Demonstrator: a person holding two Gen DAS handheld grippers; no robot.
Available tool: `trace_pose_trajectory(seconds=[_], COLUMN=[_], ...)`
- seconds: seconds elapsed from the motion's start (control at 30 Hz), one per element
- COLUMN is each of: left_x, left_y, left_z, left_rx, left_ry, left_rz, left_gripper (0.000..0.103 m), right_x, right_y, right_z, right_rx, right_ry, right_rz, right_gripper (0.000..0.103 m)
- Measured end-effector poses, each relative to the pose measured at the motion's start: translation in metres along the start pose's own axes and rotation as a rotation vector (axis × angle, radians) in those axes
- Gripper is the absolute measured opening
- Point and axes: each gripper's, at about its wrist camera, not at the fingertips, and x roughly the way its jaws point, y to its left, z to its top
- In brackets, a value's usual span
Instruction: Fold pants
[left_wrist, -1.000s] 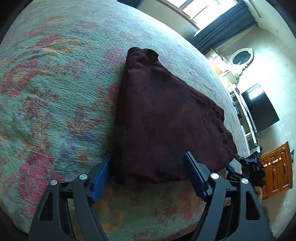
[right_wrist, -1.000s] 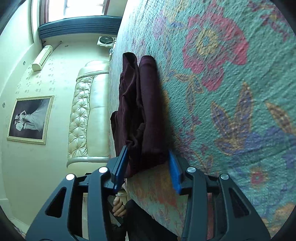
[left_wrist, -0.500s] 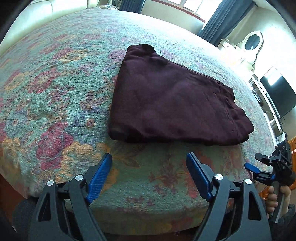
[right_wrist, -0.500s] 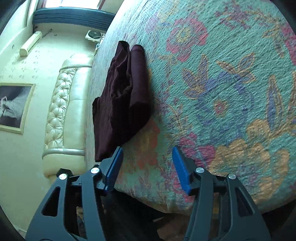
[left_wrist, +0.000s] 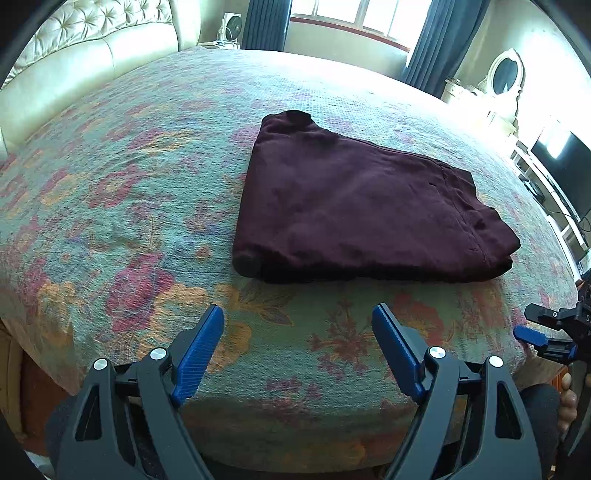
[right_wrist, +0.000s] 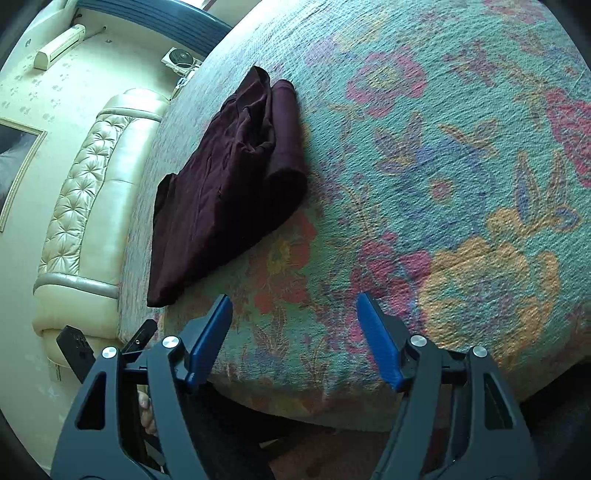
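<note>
The dark maroon pants lie folded into a flat stack on the floral bedspread. In the right wrist view the pants lie to the upper left, folded edge toward me. My left gripper is open and empty, held over the bed's near edge, clear of the pants. My right gripper is open and empty, also back at the bed's edge; it shows at the far right of the left wrist view.
A cream tufted headboard bounds the bed's left side. Windows with dark curtains are beyond the far edge. A TV and white shelving stand at the right. A fan sits by the bed.
Both grippers have let go of the pants and pulled back to the bed's edge. The right gripper's jaws have opened wider. The pants stay folded on the bed.
</note>
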Motion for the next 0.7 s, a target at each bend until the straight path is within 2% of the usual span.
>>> trace_pose_trajectory(seconds=[0.13,0.23,0.3,0.5,0.7], left_x=[0.000,0.000,0.001,-0.002,-0.001], left_y=[-0.002,-0.006,-0.007,-0.008,-0.011], left_z=[-0.004,-0.005,-0.006,-0.005,-0.007], left_rx=[0.009,0.025,0.029,0.029,0.037], left_ry=[-0.003,-0.010,-0.012,-0.028,-0.029], left_rz=[0.009,0.021,0.026,0.063,0.082], left_gripper=[0.081,0.081,0.082,0.082,0.083], right_x=[-0.001,0.003,0.002,0.003,0.006], right_y=[0.021,0.042,0.054,0.079,0.080], right_z=[-0.007,-0.018,-0.025,-0.037,-0.038], right_rx=[-0.101,-0.224,-0.298,-0.426,-0.432], right_ry=[-0.043,-0.088,-0.118,-0.178,-0.186], right_rz=[-0.113,-0.219,-0.258,-0.328,-0.347], right_gripper=[0.071,0.071,0.074,0.078,0.082])
